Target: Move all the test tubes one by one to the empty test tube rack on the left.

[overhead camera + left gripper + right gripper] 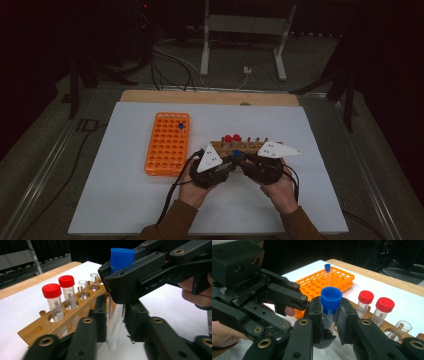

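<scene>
Blue-capped tube (115, 315), base hidden (jaws), upright.

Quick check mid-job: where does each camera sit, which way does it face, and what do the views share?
High view: above the person's side, looking forward and down on the table; forearms, left gripper and right gripper show.
Left gripper view: on the left gripper, looking along its jaws at the tube and wooden rack; the right gripper and a hand show.
Right gripper view: on the right gripper, facing the orange rack; the left gripper shows.
Shared: both gripper views show the blue-capped tube and red-capped tubes.
</scene>
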Demonstrator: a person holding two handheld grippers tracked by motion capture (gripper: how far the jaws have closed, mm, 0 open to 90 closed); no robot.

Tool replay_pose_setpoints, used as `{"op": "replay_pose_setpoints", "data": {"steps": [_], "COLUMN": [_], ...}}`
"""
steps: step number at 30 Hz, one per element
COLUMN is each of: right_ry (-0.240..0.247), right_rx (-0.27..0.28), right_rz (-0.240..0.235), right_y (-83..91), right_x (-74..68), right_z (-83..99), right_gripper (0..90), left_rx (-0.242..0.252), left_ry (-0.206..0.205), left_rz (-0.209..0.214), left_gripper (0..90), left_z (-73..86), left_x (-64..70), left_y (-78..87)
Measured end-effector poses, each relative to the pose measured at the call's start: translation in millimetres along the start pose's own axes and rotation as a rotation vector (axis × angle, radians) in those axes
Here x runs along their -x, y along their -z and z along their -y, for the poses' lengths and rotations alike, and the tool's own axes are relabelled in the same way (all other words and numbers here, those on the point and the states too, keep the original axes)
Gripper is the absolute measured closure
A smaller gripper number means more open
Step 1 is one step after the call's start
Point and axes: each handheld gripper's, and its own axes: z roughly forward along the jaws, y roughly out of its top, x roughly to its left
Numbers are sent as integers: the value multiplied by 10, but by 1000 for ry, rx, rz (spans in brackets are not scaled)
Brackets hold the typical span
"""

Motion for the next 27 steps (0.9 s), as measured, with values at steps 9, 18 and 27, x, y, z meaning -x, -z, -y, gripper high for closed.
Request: {"op": "replay_pose_setpoints", "data": {"steps": [9, 18, 27], "right_ry": [1, 3, -14], "right_rx": [24, 49, 30], "right_rz": [-16, 47, 144], "right_y": [38, 166, 249], "right_x": [23, 101, 267], "right_z": [-12, -16, 91], "right_gripper": [590, 217, 29], "left_rx": [-11, -2, 22], "left_ry": [-4, 16, 42], "left_rz": [5, -39, -76], "left_gripper": [775, 776, 776], "left_z": [3, -2, 24], "left_x": [-20, -147, -309], "left_y": [7, 109, 256]}}
